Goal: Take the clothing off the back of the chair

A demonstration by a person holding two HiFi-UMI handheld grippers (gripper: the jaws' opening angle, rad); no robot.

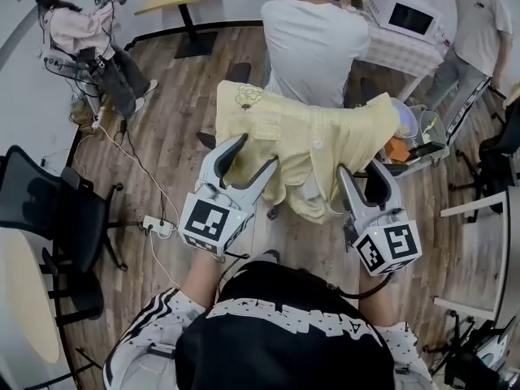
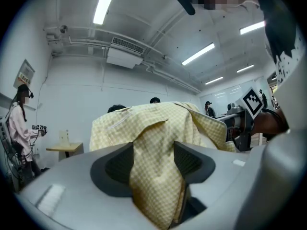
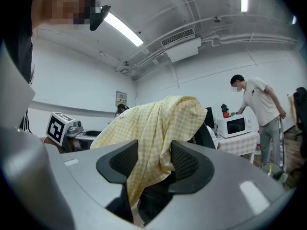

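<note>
A pale yellow checked garment (image 1: 309,140) is draped over the back of a chair and hides most of it. A dark part of the chair back (image 3: 205,137) shows only in the right gripper view. My left gripper (image 1: 256,154) is at the garment's left side, its jaws wide, with a hanging fold (image 2: 156,176) between the pads. My right gripper (image 1: 361,171) is at the right side, where a fold (image 3: 148,152) hangs between its pads with a gap beside it. Neither pair of pads visibly presses the cloth.
A person in a white shirt (image 1: 313,43) stands just behind the chair. A table with a microwave (image 1: 406,19) is at the back right, and a basket of items (image 1: 422,140) is right of the chair. A black office chair (image 1: 49,210) and a power strip (image 1: 158,226) are on the left.
</note>
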